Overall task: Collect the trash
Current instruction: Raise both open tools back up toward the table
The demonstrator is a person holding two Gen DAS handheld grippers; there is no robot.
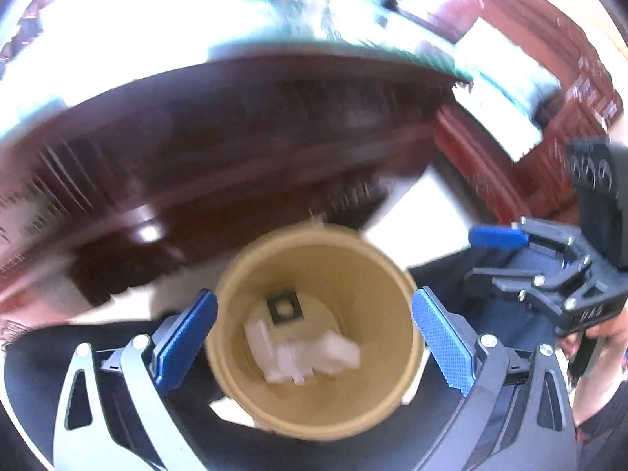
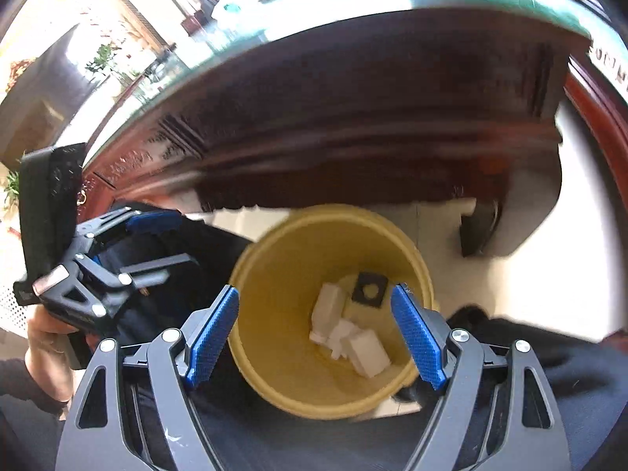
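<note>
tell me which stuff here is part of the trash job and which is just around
Part of the job:
yellow bin
white scraps inside it
black square piece inside it
left gripper, open
right gripper, open

Just around:
wooden table
floor

Both wrist views down into bin (image 1: 314, 329)

Each gripper (image 1: 314, 347) (image 2: 314, 337) has grey struts, silver screws, blue textured pads (image 1: 443, 343); bare-skinned hand (image 2: 43, 347).

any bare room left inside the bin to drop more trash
Yes. Inside the yellow bin, the left wall and floor beside the white scraps are bare. The far right is crowded: the scraps and the black square piece. Both grippers hang open above.
</note>
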